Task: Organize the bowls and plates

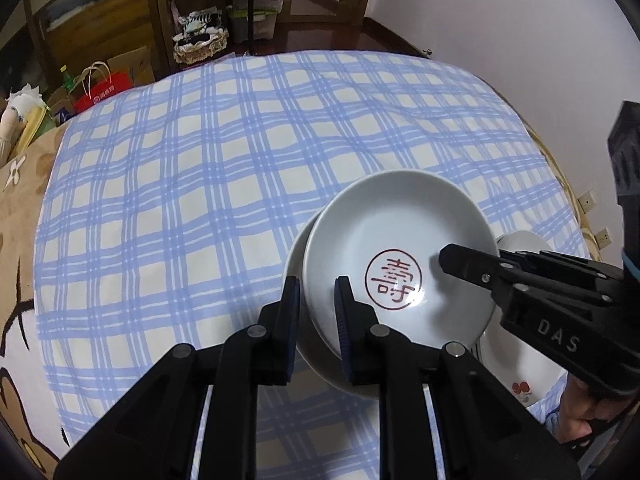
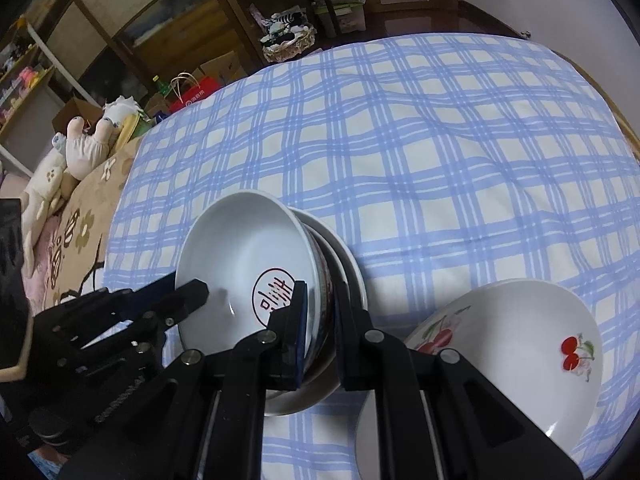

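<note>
Both grippers (image 1: 316, 320) (image 2: 322, 330) are pinching opposite rims of a glazed, slippery, breakable red-stamped bowl (image 1: 400, 248) near the checked bed's near edge

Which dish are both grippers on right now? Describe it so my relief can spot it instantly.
On the blue-checked cloth, look at the near stack of white dishes. The top one, the stamped bowl, is pinched at opposite rims by the left gripper and right gripper. Its red circular seal sets it apart from the cherry-patterned bowl beside it.
</note>
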Tool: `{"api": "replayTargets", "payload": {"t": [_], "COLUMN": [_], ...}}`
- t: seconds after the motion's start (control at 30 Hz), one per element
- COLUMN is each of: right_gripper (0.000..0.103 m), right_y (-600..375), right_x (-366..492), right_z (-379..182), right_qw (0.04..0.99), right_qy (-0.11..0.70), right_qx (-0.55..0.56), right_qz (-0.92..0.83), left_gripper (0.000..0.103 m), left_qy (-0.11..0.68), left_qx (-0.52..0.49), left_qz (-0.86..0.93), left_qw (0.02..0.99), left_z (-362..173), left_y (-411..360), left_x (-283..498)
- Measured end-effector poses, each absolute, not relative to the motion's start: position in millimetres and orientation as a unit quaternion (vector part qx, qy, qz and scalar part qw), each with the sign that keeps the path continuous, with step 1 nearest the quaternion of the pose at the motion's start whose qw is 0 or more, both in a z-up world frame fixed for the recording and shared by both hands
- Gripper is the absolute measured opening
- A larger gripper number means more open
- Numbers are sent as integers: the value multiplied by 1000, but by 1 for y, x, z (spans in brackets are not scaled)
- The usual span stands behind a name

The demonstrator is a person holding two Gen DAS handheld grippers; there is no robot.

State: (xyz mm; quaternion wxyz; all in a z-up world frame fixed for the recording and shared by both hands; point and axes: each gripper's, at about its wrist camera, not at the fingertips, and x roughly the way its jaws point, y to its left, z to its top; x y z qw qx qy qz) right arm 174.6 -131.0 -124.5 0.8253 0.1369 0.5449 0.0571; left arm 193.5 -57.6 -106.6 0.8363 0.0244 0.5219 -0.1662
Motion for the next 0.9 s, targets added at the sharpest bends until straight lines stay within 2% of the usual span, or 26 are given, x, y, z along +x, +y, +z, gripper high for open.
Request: {"api": "replayTargets", "payload": {"t": [0.53, 0.63, 0.77, 0.8, 0.87, 0.9], "right_gripper": [17, 24, 34, 37, 51, 54], "right_y": [-127, -124, -128, -129, -132, -133], "right_x": [176, 174, 172, 172, 170, 169], "right_z": [-117, -109, -99, -97, -92, -89], "right_qw": [822, 833, 840, 841, 845, 848], "right_qy": [553, 543, 527, 525, 522, 519], "right_qx": [121, 91, 111, 111, 101, 95], "right_qz": [58, 48, 63, 62, 56, 52], "left_gripper": [19, 23, 27, 31, 52, 65], "left_qy": [515, 517, 510, 509, 509, 509], "left_qx": [11, 5, -1, 0, 2, 0], "left_qz": [-154, -150, -134, -131, -127, -124], "left_qw": [843, 843, 850, 851, 851, 852], "left_z": [-92, -92, -89, -88, -87, -86], "left_y": [-41, -34, -26, -25, -22, -20], "left_x": [194, 196, 198, 198, 198, 198]}}
